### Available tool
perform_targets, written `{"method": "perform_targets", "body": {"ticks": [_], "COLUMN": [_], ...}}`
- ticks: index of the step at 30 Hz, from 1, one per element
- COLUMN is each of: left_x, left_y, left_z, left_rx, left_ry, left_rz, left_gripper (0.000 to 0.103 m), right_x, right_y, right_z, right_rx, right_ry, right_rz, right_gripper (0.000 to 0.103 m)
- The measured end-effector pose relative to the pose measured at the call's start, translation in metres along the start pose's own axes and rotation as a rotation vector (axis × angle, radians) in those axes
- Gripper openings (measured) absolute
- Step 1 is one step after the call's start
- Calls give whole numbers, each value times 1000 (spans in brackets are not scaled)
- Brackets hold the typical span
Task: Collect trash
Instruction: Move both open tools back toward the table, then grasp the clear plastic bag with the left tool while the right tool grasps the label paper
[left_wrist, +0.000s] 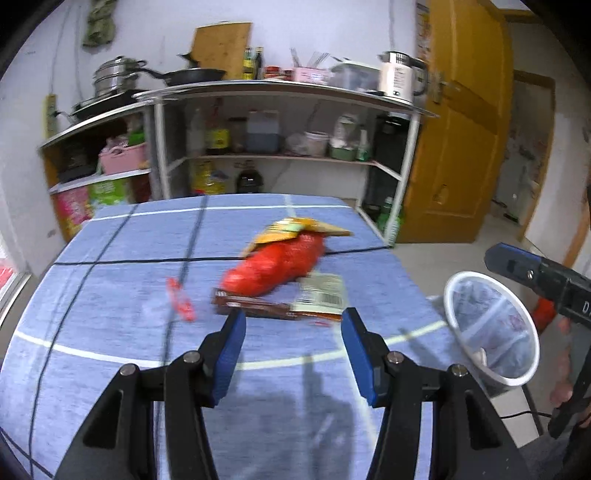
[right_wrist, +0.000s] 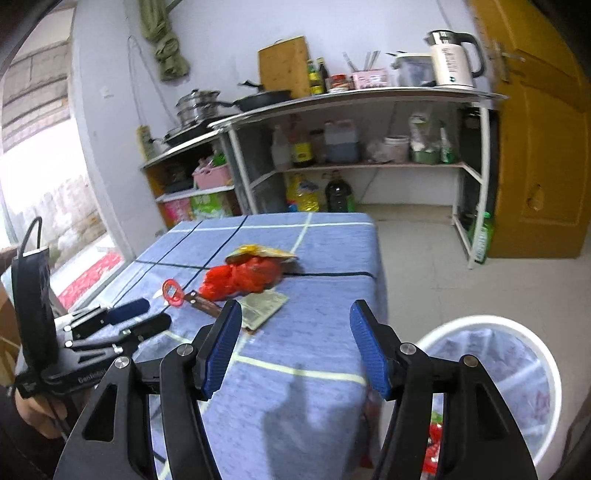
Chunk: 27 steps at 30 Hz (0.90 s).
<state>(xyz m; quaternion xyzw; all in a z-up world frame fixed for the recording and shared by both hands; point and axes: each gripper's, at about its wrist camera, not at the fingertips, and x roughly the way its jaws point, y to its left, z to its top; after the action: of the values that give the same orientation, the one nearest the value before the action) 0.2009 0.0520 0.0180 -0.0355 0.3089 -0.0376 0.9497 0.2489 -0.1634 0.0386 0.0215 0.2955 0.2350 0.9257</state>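
Trash lies in the middle of a table with a blue checked cloth (left_wrist: 110, 295) (right_wrist: 314, 332): a crumpled red plastic bag (left_wrist: 275, 267) (right_wrist: 242, 278), a yellow-orange wrapper (left_wrist: 295, 229) (right_wrist: 258, 252) behind it, a brown wrapper (left_wrist: 258, 308) (right_wrist: 203, 303), a flat grey-white packet (left_wrist: 323, 291) (right_wrist: 264, 308) and a small red piece (left_wrist: 180, 299) (right_wrist: 173, 292). My left gripper (left_wrist: 293, 325) is open, just short of the brown wrapper. My right gripper (right_wrist: 295, 317) is open above the table's right side. A white bin (left_wrist: 491, 328) (right_wrist: 491, 387) with a clear liner stands at the table's right.
A metal shelf unit (left_wrist: 280, 92) (right_wrist: 354, 96) with pans, bottles and a kettle stands behind the table. A yellow wooden door (left_wrist: 458, 129) (right_wrist: 543, 147) is at the right. The bin holds some red scraps (right_wrist: 434, 443).
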Motion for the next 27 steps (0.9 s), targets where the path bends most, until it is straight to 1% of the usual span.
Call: {"method": "perform_targets", "body": {"ticks": [5,8,11,12,13,19,23,27], "left_x": [7,16,30,35,40,72,78,83], "left_y": [37,59,74,77,80,98,99,107], "left_z": [3,5,8,9,10,10,8,7], "left_rx": [-30,-75,-92,-90,-94,-140,-144,-183], "left_ry": [-2,20,35,42,50,123,135,160], "left_rz": [61,53,69,75,85,124,139,135], "left_gripper": [56,56,57,60,61,61,62,61], "right_x": [28,40,52,55,58,75,84,95], "right_y": [9,10,14,15,16,21,23,28], "right_z": [2,0,0,0,0,0,1,3], "right_rx": [3,13,13,11,10,1,5,8], "right_ry": [57,85,106,112,117,150,168,187], "right_rz": [14,27,41,46,48,56,57,65], "right_gripper": [62,62,62,62,62,62,62,62]}}
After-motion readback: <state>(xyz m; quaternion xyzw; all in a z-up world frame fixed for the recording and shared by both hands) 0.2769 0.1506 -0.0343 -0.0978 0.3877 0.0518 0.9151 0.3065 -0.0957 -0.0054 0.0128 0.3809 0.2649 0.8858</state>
